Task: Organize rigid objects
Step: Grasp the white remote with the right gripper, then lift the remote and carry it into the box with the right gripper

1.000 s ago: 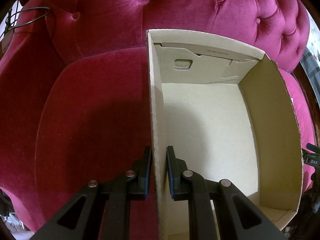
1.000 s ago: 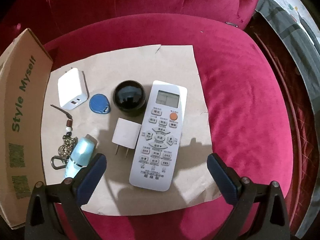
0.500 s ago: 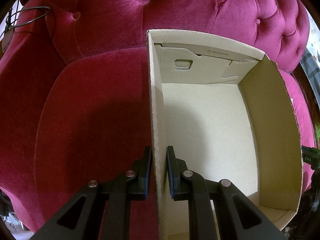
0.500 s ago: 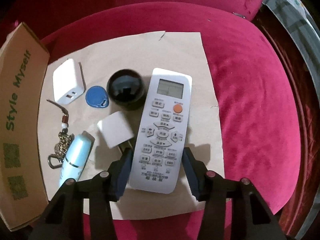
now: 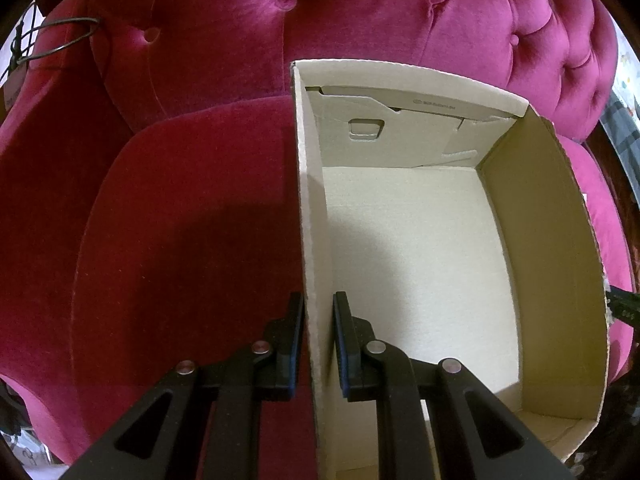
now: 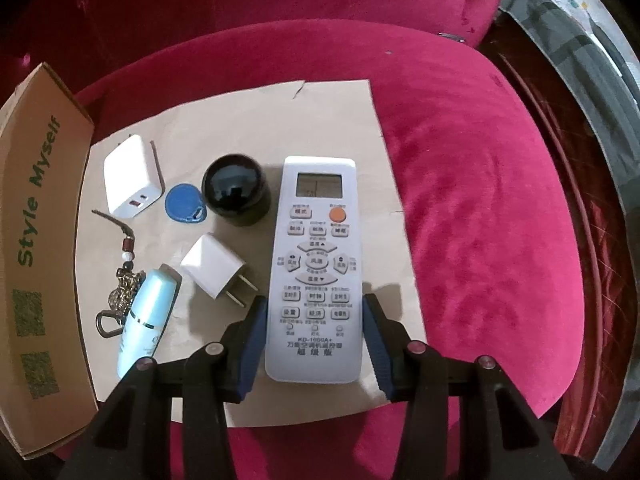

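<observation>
Left wrist view: the left gripper (image 5: 318, 344) is shown clamped on the left wall of an open cardboard box (image 5: 552, 280), one pad outside the wall and one inside. The box interior is seen bare and pale, with a brown right wall and a folded flap with a cut-out at the far wall. The box is set on the seat of a crimson velvet sofa (image 5: 180, 260), whose tufted back rises on the far side.

Right wrist view: the right gripper (image 6: 314, 344) is shown with its blue pads (image 6: 252, 344) closed on the two long edges of a white remote control (image 6: 316, 264) at its near end; the jaws have just been closing (the remote lies between them, face up, on the paper). A sheet of brown paper (image 6: 340, 120) is spread over the sofa cushion. To the left of the remote are seen a small white plug adapter (image 6: 212, 266) with its prongs pointing towards the remote, a black round object (image 6: 236, 188), a blue key fob (image 6: 184, 203), a larger white charger (image 6: 130, 178), a beaded keychain (image 6: 124, 280) and a pale blue tube (image 6: 148, 316). At the far left, the printed outer wall of the box is visible, just beside the paper.
</observation>
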A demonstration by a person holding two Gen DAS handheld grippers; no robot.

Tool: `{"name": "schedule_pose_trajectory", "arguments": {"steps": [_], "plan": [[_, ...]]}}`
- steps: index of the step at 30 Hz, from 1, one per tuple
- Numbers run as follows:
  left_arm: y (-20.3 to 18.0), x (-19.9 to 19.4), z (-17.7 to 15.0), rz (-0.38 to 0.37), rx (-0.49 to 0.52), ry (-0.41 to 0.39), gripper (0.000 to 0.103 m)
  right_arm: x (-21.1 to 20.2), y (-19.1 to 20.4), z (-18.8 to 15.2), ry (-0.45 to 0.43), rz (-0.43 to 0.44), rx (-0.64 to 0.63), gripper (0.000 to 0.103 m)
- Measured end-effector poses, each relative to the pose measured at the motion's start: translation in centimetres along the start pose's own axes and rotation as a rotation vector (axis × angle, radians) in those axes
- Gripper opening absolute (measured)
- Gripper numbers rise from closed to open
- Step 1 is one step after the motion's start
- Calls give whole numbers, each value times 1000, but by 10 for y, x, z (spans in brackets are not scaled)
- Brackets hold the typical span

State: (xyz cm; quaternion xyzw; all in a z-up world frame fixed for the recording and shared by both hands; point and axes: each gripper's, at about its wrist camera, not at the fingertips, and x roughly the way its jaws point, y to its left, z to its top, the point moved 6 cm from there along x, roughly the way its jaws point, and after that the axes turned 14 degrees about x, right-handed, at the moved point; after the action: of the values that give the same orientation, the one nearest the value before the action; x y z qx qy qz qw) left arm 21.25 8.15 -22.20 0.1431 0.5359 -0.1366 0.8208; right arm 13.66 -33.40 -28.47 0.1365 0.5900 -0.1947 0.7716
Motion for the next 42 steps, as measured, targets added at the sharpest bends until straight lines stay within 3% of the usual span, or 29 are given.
{"name": "schedule_pose_trajectory", "arguments": {"steps": [24,42], "plan": [[1,0,-1,0,-1,-2,15,-81,24,15,-101,32,-4,49],[0,0,-2,4,2,-4,15,-151,96,21,-179,139,-134,49]]}}
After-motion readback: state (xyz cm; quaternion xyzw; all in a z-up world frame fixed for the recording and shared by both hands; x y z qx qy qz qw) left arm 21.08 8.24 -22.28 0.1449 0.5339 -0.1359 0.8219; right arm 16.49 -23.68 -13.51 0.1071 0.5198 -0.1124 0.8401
